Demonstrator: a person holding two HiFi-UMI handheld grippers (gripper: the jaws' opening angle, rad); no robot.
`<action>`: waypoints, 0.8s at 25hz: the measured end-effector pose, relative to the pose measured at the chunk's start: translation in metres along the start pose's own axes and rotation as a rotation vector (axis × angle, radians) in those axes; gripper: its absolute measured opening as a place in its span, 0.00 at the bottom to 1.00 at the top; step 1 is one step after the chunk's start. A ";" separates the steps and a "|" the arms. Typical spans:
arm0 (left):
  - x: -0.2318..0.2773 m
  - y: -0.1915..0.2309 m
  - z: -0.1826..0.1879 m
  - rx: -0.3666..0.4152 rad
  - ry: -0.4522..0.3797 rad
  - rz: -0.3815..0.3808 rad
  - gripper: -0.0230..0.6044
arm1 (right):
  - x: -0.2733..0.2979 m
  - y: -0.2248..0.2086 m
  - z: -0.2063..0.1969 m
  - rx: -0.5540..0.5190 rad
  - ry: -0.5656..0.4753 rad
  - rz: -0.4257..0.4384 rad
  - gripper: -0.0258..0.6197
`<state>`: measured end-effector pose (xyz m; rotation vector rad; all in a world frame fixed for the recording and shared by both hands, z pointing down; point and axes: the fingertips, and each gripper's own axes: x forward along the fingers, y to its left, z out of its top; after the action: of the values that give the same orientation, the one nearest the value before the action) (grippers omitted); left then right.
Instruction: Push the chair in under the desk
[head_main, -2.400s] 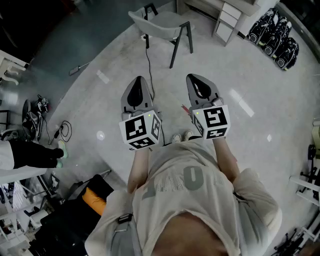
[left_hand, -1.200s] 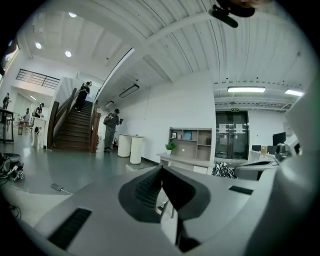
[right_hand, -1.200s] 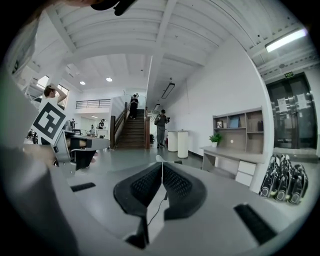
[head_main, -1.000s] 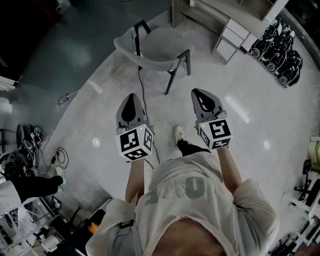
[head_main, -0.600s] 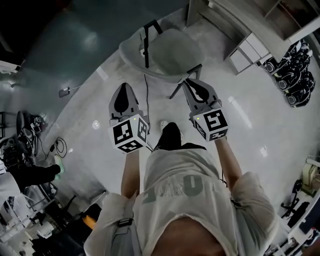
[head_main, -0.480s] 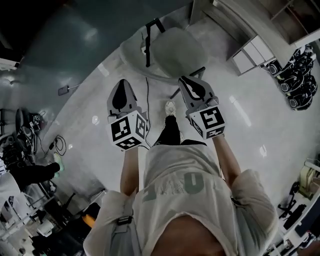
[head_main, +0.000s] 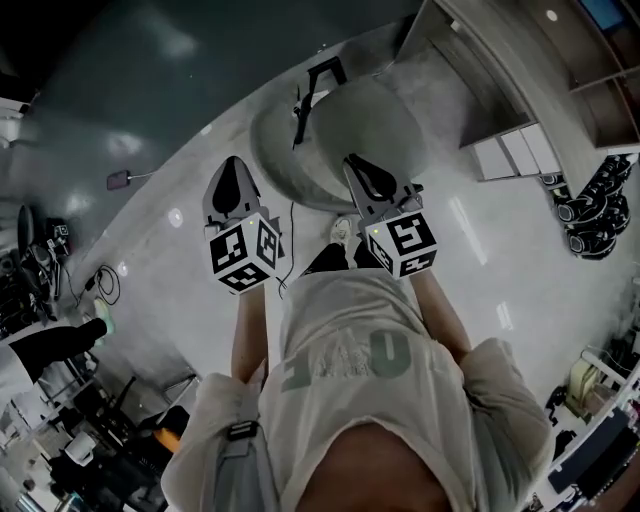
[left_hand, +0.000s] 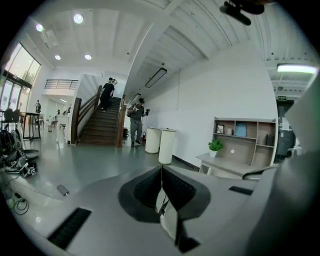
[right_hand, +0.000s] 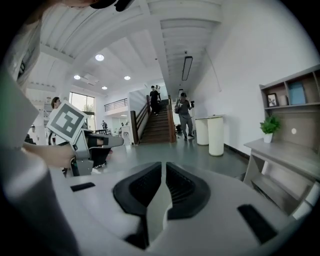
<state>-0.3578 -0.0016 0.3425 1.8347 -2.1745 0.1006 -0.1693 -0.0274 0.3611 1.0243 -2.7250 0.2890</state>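
A grey shell chair (head_main: 335, 125) on black legs stands on the pale floor in the head view, short of the desk (head_main: 470, 55) at the upper right. My right gripper (head_main: 353, 162) is shut and empty; it shows over the chair's near rim, and I cannot tell whether it touches. My left gripper (head_main: 230, 163), also shut and empty, hangs just left of the chair. In the left gripper view the jaws (left_hand: 161, 167) meet with nothing between them, and the desk (left_hand: 227, 165) with a plant lies ahead. The right gripper (right_hand: 162, 177) faces the hall, the desk (right_hand: 287, 155) at its right.
A white drawer unit (head_main: 510, 155) and black bags (head_main: 590, 215) sit right of the desk. A black cable (head_main: 290, 225) runs across the floor under the chair. A person (head_main: 45, 340) and cluttered gear are at the left. Two white cylinders (left_hand: 167, 145) and a staircase (left_hand: 102, 125) lie ahead.
The person has walked up to the chair, which has come much closer. Both shut grippers have moved forward from mid-floor to the chair's near rim.
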 end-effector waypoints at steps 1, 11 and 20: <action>0.006 0.004 -0.003 -0.008 0.012 0.014 0.06 | 0.008 0.002 -0.004 0.006 0.018 0.024 0.07; 0.053 -0.006 -0.053 0.031 0.214 0.023 0.06 | 0.053 0.030 -0.074 0.083 0.229 0.307 0.23; 0.066 0.013 -0.141 -0.102 0.481 0.005 0.34 | 0.072 0.080 -0.155 0.086 0.413 0.443 0.39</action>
<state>-0.3553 -0.0285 0.4964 1.5523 -1.8123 0.3824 -0.2553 0.0269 0.5201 0.3110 -2.5330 0.6164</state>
